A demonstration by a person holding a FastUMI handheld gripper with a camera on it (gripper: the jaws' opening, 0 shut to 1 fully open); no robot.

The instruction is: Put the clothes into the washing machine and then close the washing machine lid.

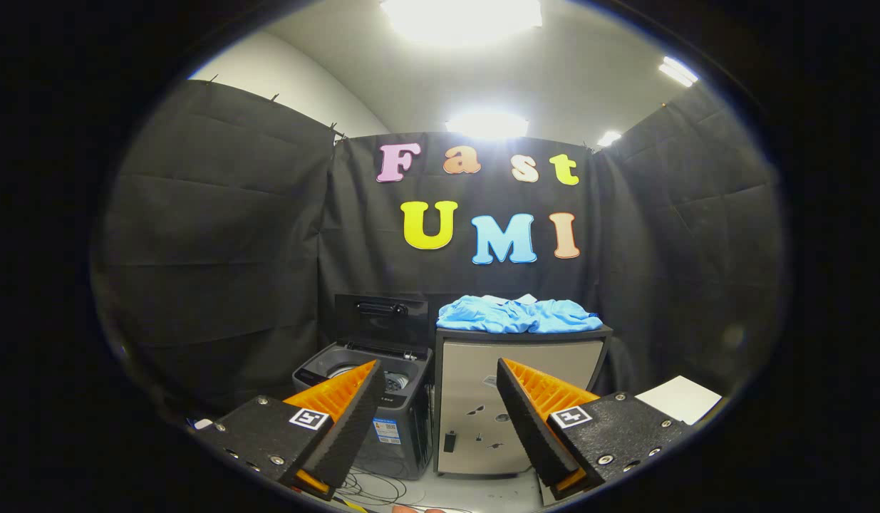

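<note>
I am holding my gripper [437,402] wide open, grabbing nothing; the blue clothes [518,315] are still lying on the cabinet [475,399] beyond my fingers; the washing machine [372,399] is waiting beside it, lid [381,324] up; nothing is done yet.

**What we cannot make out**

We see the gripper [437,370] with fingers apart, the left one covering part of the washing machine [382,399] drum. Its label [386,431] is too small to read. The white sheet [680,399] is cut off, and the cables [375,488] run out of view
</note>
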